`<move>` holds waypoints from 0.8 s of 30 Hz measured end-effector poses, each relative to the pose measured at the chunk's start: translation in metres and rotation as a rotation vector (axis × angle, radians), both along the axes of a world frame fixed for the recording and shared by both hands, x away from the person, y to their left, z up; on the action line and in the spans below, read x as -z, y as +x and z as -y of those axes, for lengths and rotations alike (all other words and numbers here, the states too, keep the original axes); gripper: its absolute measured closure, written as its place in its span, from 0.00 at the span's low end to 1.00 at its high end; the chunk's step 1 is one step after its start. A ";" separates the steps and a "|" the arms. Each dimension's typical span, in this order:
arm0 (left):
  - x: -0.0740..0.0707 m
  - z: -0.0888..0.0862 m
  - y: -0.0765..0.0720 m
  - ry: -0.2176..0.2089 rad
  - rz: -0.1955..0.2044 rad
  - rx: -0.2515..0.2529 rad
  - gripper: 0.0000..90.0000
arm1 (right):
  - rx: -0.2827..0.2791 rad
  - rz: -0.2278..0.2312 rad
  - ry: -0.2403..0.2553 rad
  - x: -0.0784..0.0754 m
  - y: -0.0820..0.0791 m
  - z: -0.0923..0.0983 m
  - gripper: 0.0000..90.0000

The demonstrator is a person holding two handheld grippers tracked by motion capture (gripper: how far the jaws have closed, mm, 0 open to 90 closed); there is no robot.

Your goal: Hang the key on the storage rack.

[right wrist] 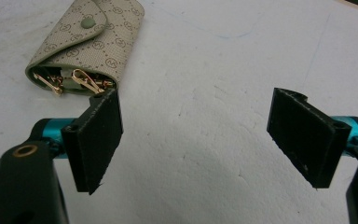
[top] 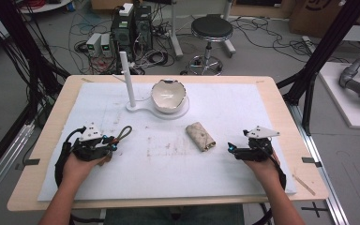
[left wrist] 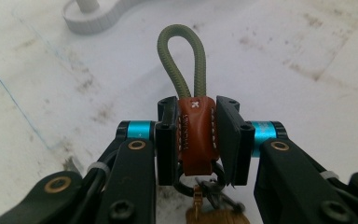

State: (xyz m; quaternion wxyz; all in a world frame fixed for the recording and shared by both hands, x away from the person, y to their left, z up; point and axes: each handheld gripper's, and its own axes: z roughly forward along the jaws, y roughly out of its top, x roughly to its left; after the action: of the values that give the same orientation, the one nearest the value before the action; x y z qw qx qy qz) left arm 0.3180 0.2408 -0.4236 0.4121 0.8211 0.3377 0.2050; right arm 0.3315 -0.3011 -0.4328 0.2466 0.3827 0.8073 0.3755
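Observation:
My left gripper (left wrist: 196, 135) is shut on a keychain strap: a brown leather tab (left wrist: 196, 133) with an olive cord loop (left wrist: 182, 60) that sticks out past the jaws. In the high view that left gripper (top: 111, 146) rests at the table's left, the cord loop (top: 124, 133) pointing up and right. A beige patterned key pouch (top: 200, 136) lies right of centre, its open end with gold clips (right wrist: 77, 80) toward my right gripper. That right gripper (top: 231, 148) sits just right of the key pouch (right wrist: 86, 39), wide open with nothing between its jaws (right wrist: 200, 140).
A white bowl (top: 168, 95) with a ragged rim sits on a white stand base (top: 138, 107) with an upright white post (top: 127, 77) at the back centre. A white foam mat (top: 243, 117) covers the wooden table (top: 51, 117). A stool and cables are on the floor beyond.

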 end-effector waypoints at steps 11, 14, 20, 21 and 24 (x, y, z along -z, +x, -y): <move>-0.035 0.012 0.006 -0.042 0.073 -0.018 0.78 | 0.002 0.001 0.004 0.000 0.002 0.000 0.21; -0.044 0.014 0.013 -0.057 0.094 -0.027 0.78 | 0.007 0.001 0.008 0.000 0.001 0.001 0.21; -0.062 0.016 0.026 -0.069 0.132 -0.055 0.78 | 0.004 -0.006 0.007 0.001 0.000 -0.001 0.21; -0.066 0.016 0.027 -0.072 0.139 -0.059 0.78 | 0.002 -0.005 0.007 0.001 0.001 -0.001 0.21; -0.075 0.016 0.031 -0.096 0.152 -0.075 0.78 | -0.001 -0.002 0.005 0.001 0.000 -0.001 0.21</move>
State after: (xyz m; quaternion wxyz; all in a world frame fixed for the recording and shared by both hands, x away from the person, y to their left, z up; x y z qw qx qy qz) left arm 0.3495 0.2250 -0.3482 0.4675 0.7691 0.3455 0.2656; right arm 0.3316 -0.2998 -0.4333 0.2446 0.3832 0.8070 0.3771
